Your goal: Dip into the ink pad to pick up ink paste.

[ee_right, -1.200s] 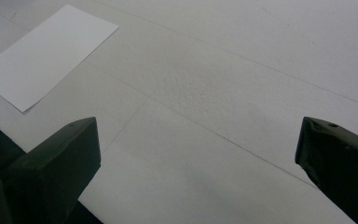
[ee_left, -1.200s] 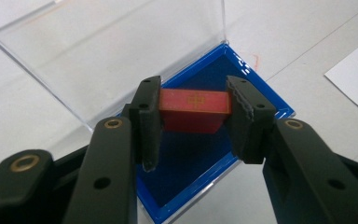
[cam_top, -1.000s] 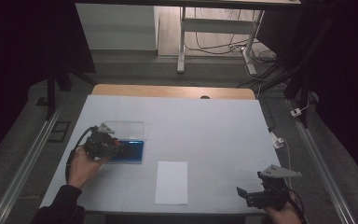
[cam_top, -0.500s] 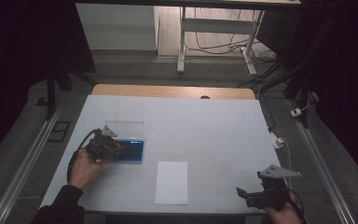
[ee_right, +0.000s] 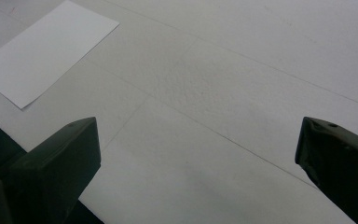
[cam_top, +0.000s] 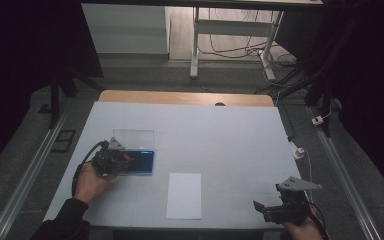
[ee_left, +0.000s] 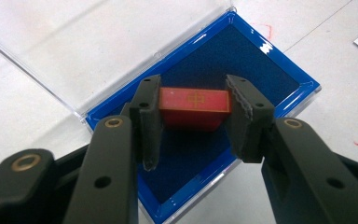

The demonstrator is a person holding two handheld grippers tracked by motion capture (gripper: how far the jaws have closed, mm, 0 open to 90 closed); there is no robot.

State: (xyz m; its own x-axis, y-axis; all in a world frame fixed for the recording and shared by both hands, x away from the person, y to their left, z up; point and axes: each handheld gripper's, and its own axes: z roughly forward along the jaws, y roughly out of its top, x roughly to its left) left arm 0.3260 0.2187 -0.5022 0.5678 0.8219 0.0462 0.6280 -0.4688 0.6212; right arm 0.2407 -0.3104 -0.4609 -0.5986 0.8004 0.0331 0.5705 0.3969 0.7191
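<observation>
Left claw [cam_top: 130,161], from the high view, sits over the open blue case [cam_top: 145,169] on the bench [cam_top: 220,135]. Its own view shows it clamped on the red block [ee_left: 194,108] above the case's blue lining; a tilted lift could slip it. Right claw [ee_right: 198,154], jaws apart, idles near the white paper [ee_right: 46,51].

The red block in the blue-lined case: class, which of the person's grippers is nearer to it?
Left. The left gripper is shut on the red block over the blue-lined case; the right gripper sits at the table's opposite near corner.
</observation>
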